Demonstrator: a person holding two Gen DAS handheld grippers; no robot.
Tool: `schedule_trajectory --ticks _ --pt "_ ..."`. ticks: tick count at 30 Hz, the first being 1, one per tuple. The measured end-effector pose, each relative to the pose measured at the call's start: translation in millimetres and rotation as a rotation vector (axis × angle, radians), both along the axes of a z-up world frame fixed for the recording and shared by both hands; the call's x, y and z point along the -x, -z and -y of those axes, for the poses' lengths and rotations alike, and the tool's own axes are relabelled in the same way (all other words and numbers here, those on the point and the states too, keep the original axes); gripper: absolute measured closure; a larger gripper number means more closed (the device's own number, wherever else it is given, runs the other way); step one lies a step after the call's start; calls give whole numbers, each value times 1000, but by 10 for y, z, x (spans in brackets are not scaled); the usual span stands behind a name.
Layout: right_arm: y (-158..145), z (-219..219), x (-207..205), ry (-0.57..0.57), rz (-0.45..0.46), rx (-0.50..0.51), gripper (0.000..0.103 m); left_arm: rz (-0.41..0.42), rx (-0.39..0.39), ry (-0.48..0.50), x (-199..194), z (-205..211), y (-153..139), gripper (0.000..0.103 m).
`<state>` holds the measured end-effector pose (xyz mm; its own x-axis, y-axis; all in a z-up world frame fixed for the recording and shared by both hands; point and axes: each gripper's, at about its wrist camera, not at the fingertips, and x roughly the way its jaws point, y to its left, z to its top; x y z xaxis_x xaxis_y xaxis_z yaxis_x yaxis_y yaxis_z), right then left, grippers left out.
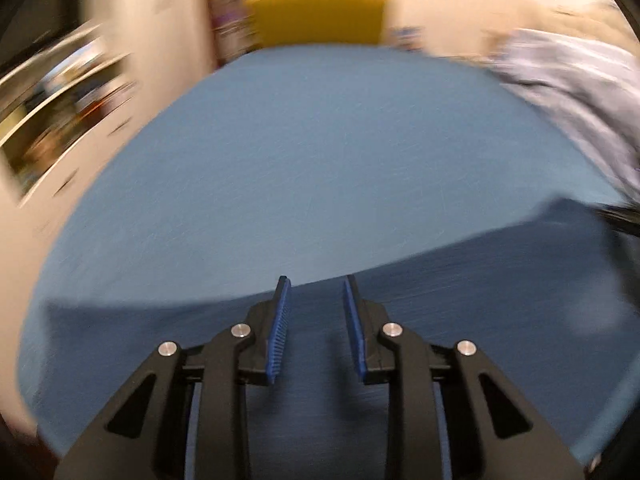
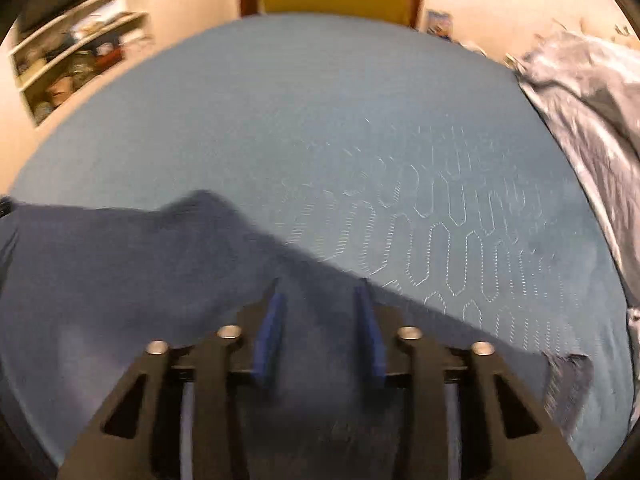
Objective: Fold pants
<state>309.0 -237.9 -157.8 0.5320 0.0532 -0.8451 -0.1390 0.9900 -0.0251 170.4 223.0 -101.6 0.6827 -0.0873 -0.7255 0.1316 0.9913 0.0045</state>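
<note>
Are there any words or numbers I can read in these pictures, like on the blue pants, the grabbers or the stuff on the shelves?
None can be read.
Dark blue pants: no label or print shows.
Blue table cover: only a stitched looping pattern, not letters.
Left gripper and right gripper: no markings visible.
Shelves: jars and boxes too blurred to read.
Small blue item beside the yellow chair: too small and blurred to read.
</note>
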Motion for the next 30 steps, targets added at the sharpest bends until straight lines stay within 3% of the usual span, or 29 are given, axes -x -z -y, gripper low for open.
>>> schedule_trajectory --ticks 2,4,7,9,12,13,14,15,16,20,23,24,25,26,27,28,30 --pt "159 91 -86 55 -21 -30 86 16 75 124 -31 449 -83 77" --pt "202 71 -78 51 5 -21 87 4 145 225 -212 981 -106 77" --pt "198 -14 -82 56 14 19 87 -72 191 321 -573 1484 124 76" --pt "201 -11 -34 60 27 7 87 -151 137 303 -778 1664 399 78" --pt "104 136 18 75 51 -71 83 -147 114 203 -989 1496 508 101" --pt "36 177 84 91 76 -82 78 -133 72 140 -979 1433 439 101" --pt "-101 292 194 118 132 -104 64 -112 61 132 -980 1393 370 101" --pt "-208 405 301 132 174 -129 49 -88 52 147 -919 1447 298 101" --pt "-277 502 388 144 193 -133 45 -61 64 200 -881 1623 171 101" --pt "-264 880 673 170 168 2 46 -15 78 431 -906 2577 17 97" --pt "-82 1218 745 231 115 63 50 -77 50 521 -1029 3148 240 95" --pt "-8 1331 758 232 93 39 58 -111 24 501 -1150 3249 373 95" --pt "48 1416 782 210 93 2 58 -139 -28 446 -1267 3234 525 95" --pt "76 1437 781 192 104 6 58 -153 -30 400 -1347 3087 637 101" --pt "111 1432 792 175 113 23 58 -159 30 379 -1424 3014 624 101" --pt "127 1428 807 174 121 28 58 -173 52 353 -1507 3079 570 101" --pt "94 1412 840 187 137 25 58 -156 57 345 -1370 3047 421 91"
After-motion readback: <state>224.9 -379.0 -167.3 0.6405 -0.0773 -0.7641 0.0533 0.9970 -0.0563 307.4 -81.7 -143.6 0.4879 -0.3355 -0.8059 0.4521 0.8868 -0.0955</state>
